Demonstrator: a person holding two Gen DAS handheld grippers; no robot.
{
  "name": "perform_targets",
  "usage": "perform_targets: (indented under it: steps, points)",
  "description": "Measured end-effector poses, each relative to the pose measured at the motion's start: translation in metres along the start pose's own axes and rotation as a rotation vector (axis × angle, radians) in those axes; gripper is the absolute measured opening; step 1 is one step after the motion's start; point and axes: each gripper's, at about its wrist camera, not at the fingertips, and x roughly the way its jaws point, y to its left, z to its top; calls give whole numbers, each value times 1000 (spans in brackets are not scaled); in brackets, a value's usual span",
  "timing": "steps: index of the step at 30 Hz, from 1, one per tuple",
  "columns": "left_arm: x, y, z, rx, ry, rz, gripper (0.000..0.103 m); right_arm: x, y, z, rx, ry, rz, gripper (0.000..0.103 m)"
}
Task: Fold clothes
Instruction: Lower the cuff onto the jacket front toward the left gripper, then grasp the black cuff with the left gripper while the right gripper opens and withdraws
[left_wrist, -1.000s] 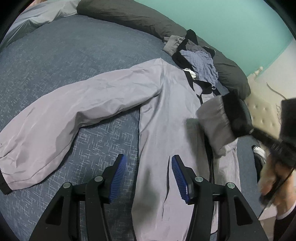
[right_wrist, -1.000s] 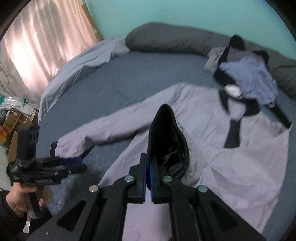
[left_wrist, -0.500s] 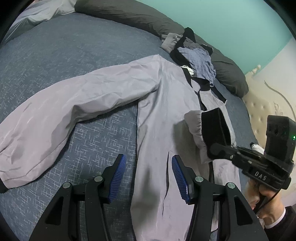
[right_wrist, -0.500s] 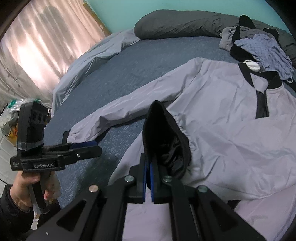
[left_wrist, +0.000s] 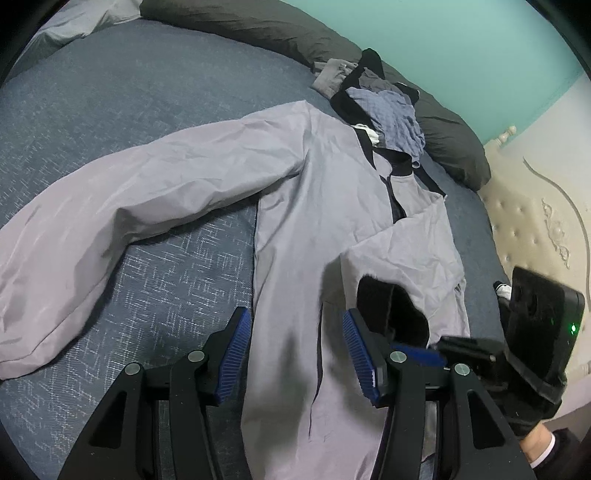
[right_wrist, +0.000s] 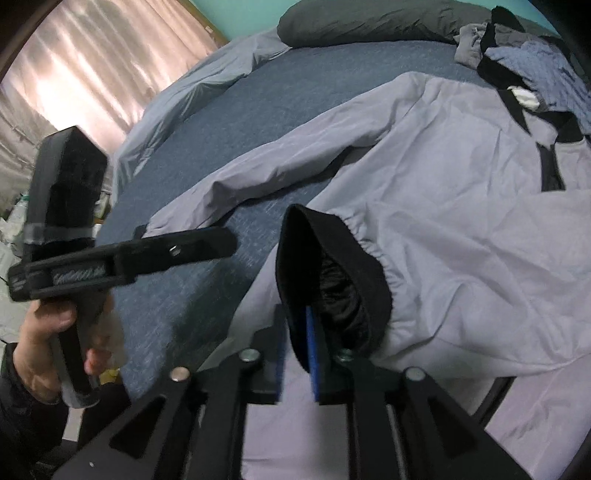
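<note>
A grey jacket (left_wrist: 295, 221) (right_wrist: 461, 240) lies front-up on the blue bed cover (left_wrist: 110, 92). One sleeve (left_wrist: 129, 206) stretches out to the left. The other sleeve is folded across the body, and its black cuff (left_wrist: 388, 310) (right_wrist: 351, 258) rests low on the jacket. My right gripper (right_wrist: 295, 321) (left_wrist: 417, 356) has its jaws opening, with the cuff's edge loose between the pads. My left gripper (left_wrist: 294, 313) (right_wrist: 225, 242) hovers open above the jacket's lower body with nothing between its fingers.
A pile of dark and blue clothes (left_wrist: 384, 107) (right_wrist: 535, 62) sits at the jacket's collar, against a long dark bolster (left_wrist: 258, 26). A pale blue sheet (right_wrist: 192, 92) and a curtain (right_wrist: 92, 66) lie to the left, and a padded headboard (left_wrist: 535, 229) to the right.
The right gripper came down with the cuff and laid the sleeve across the jacket's body; its jaws, shut before, have parted. The left gripper stayed put, still open.
</note>
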Motion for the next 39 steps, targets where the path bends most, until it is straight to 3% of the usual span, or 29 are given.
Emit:
perform_targets:
  steps: [1,2,12,22,29,30,33,36,39]
  points:
    - [1,0,0,-1,1,1,56,0,0,-2,11,1,15,30]
    - [2,0,1,-1,1,2,56,0,-1,-5,22,3,29,32]
    - [12,-7,3,24,23,8,56,-17,-4,-27,50,-12,67,32]
    - [47,-14,-7,99,104,49,57,-44,-42,-38,92,-26,-81,32]
    - [59,-16,-11,127,111,60,55,-69,-83,-44,124,-48,-166,32]
    - [60,-17,-10,132,112,62,50,-72,-88,-45,130,-51,-177,32]
    - [61,-18,-10,149,117,71,21,-80,-105,-49,156,-60,-206,32]
    - [60,-20,-10,171,117,77,10,-88,-119,-53,180,-70,-238,32]
    - [57,-25,-10,197,111,76,9,-94,-132,-57,207,-80,-267,32]
